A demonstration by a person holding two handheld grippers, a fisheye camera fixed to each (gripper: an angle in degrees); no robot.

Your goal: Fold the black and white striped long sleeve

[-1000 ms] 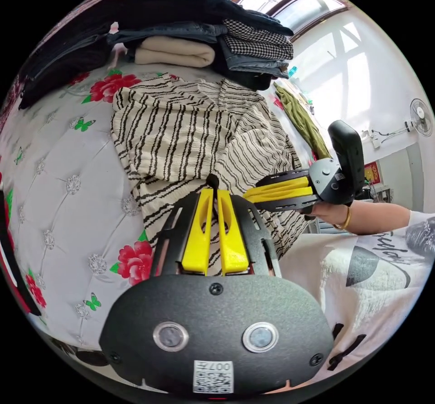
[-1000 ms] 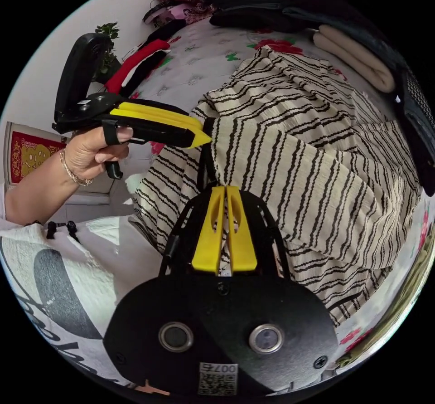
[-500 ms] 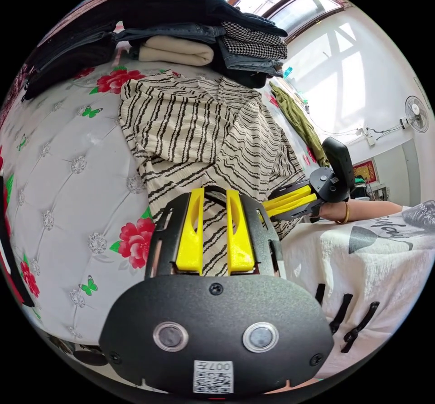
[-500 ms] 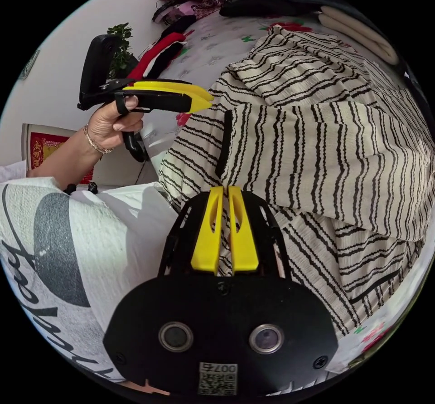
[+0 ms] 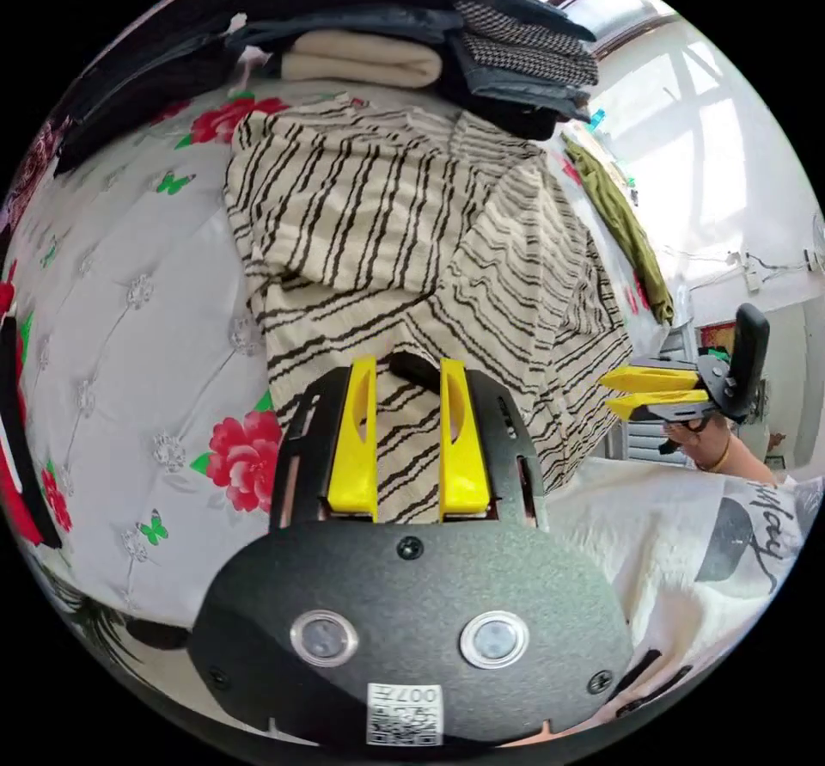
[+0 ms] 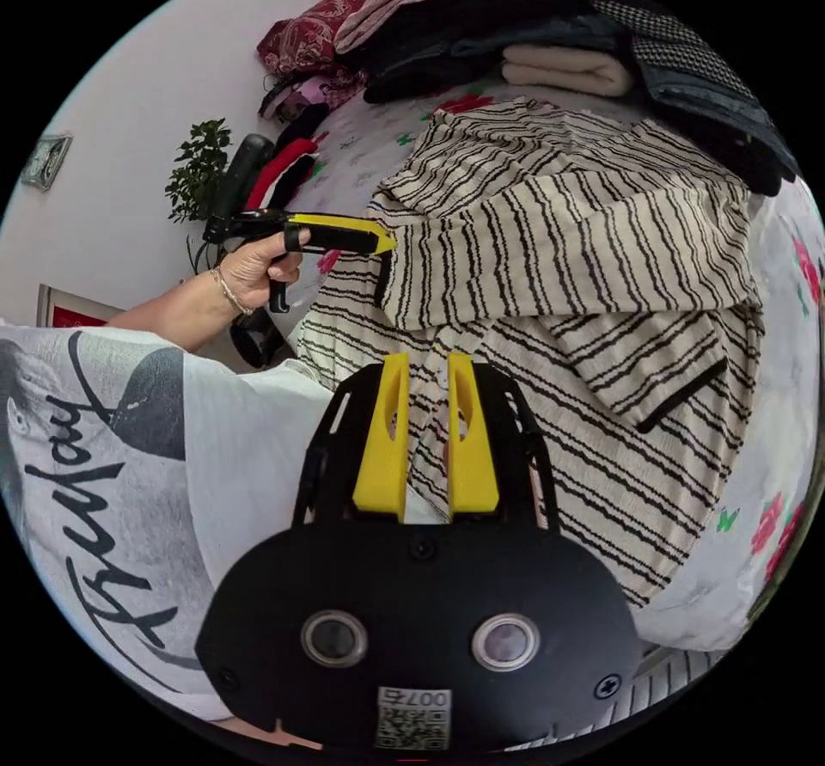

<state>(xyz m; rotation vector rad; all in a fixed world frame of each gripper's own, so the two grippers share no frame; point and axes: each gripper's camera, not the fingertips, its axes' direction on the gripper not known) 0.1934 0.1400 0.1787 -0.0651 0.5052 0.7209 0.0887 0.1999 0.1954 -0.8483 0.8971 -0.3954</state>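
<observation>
On floral bed cover (image 5: 129, 302), striped long sleeve (image 5: 387, 224) lies part-folded, sleeve laid across body. Left gripper (image 5: 409, 366) parted, empty; right gripper (image 6: 427, 362) parted, empty. Hem best gripped at both corners, folded evenly upward.

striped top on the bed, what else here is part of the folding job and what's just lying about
Job:
striped top, spread on the bed
left gripper, open over it
right gripper, open

Lying about:
stack of folded clothes behind the top
green garment at the bed's far edge
red and black garment
plant
floral bedspread
</observation>
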